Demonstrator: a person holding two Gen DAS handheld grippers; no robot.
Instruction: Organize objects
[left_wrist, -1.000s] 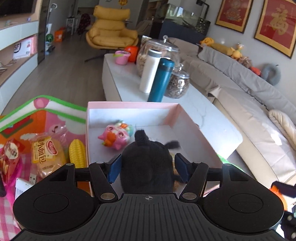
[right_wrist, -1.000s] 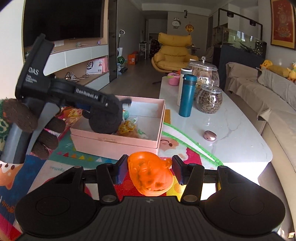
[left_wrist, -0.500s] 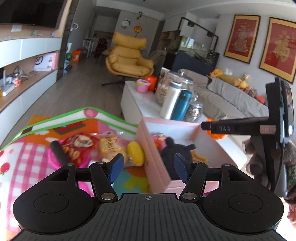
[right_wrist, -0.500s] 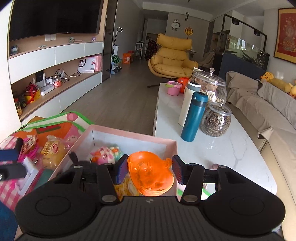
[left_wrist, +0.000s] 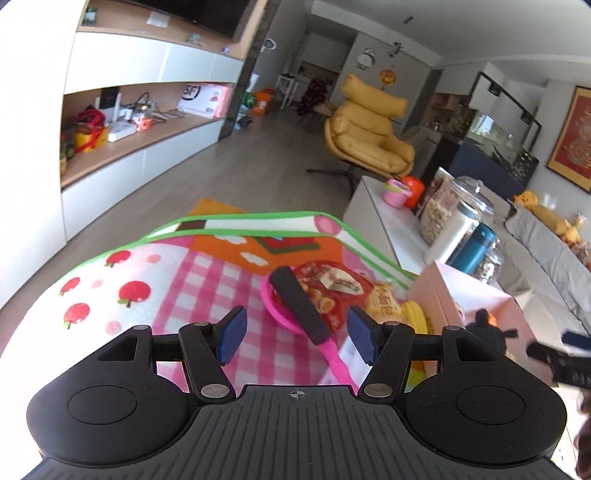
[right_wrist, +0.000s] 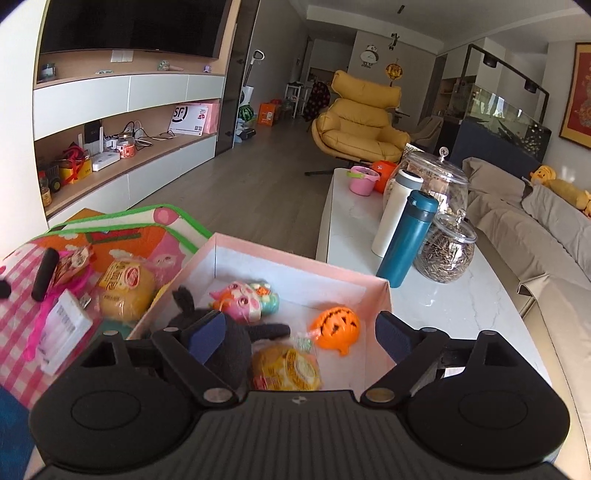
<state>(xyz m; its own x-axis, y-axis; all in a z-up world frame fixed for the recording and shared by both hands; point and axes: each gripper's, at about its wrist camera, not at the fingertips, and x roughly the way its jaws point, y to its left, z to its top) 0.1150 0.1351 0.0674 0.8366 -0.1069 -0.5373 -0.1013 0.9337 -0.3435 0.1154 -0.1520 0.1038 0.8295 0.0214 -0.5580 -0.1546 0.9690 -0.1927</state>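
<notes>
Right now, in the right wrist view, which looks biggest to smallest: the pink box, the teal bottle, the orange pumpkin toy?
1. pink box
2. teal bottle
3. orange pumpkin toy, though it lies nearer the camera.

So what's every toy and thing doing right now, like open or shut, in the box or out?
Pink box: open, no lid.
Orange pumpkin: lying in the box, let go.
Black plush: in the box.
Pig toy: in the box.
Right gripper: jaws just opened, nothing between the pads.
Left gripper: open, empty, over the mat.
Bread packet: out, on the mat.
Teal bottle: upright, capped.
Glass jars: lids on.
</notes>
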